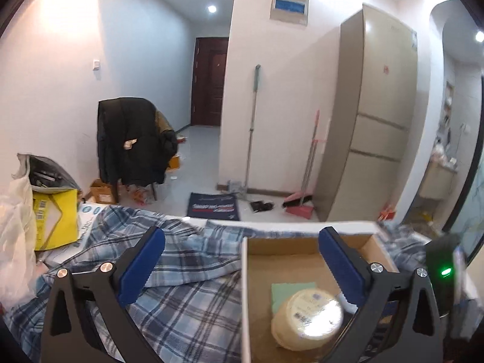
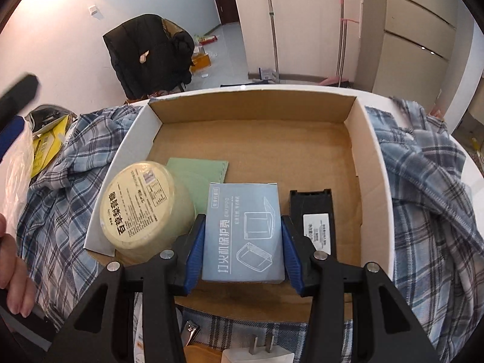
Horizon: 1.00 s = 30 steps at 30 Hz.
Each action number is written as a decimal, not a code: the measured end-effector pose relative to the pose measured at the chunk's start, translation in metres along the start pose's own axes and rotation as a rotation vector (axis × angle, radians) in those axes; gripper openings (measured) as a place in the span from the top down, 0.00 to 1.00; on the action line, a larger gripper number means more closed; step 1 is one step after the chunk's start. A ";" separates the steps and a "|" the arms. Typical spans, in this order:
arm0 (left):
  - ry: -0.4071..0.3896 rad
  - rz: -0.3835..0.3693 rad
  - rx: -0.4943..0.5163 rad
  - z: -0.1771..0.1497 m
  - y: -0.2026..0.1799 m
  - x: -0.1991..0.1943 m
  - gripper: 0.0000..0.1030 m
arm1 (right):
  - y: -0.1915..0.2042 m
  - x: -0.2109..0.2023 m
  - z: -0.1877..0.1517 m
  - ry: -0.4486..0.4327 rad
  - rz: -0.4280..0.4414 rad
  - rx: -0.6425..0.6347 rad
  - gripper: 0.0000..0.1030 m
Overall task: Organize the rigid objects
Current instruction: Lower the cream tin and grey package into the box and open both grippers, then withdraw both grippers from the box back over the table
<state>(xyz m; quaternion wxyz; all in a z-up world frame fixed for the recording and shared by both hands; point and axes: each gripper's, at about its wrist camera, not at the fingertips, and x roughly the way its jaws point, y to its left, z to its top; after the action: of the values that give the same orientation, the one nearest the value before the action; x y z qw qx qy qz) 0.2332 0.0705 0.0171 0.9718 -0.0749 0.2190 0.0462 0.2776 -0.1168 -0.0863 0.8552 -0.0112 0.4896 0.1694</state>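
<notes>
My right gripper [image 2: 242,222] is shut on a pale blue carton [image 2: 243,236] with printed line drawings, held low inside an open cardboard box [image 2: 254,98]. Left of the carton, a round yellow tub [image 2: 139,208] lies on its side, partly over a green card [image 2: 199,175]. A black battery-like block [image 2: 314,214] lies to the carton's right. My left gripper [image 1: 242,239] stands wide open with nothing between its fingers, above the cardboard box's left wall [image 1: 245,278]. Below its right finger sit the tub [image 1: 305,317] and the green card [image 1: 284,290].
A blue plaid shirt [image 2: 423,199] is spread under and around the box. A yellow carton [image 1: 57,214] and a plastic bag [image 1: 15,227] lie at the left. Nail clippers [image 2: 190,335] and a white plug [image 2: 260,354] lie near the front. A hand [image 2: 12,275] shows at the left edge.
</notes>
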 end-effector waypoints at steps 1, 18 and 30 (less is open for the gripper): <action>0.000 -0.020 -0.005 0.001 0.000 -0.002 0.00 | 0.000 0.000 0.000 0.002 -0.003 -0.004 0.55; -0.022 -0.048 0.031 0.012 -0.036 -0.027 0.00 | -0.003 -0.036 0.003 -0.088 -0.052 -0.010 0.49; -0.167 -0.080 0.155 -0.010 -0.051 -0.114 0.00 | -0.023 -0.106 -0.043 -0.185 -0.072 -0.032 0.49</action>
<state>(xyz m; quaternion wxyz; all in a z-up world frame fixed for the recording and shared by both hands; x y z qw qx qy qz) 0.1326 0.0120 0.0635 0.9905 -0.0040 0.1372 -0.0039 0.1995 -0.1754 -0.0231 0.9021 -0.0266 0.4049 0.1468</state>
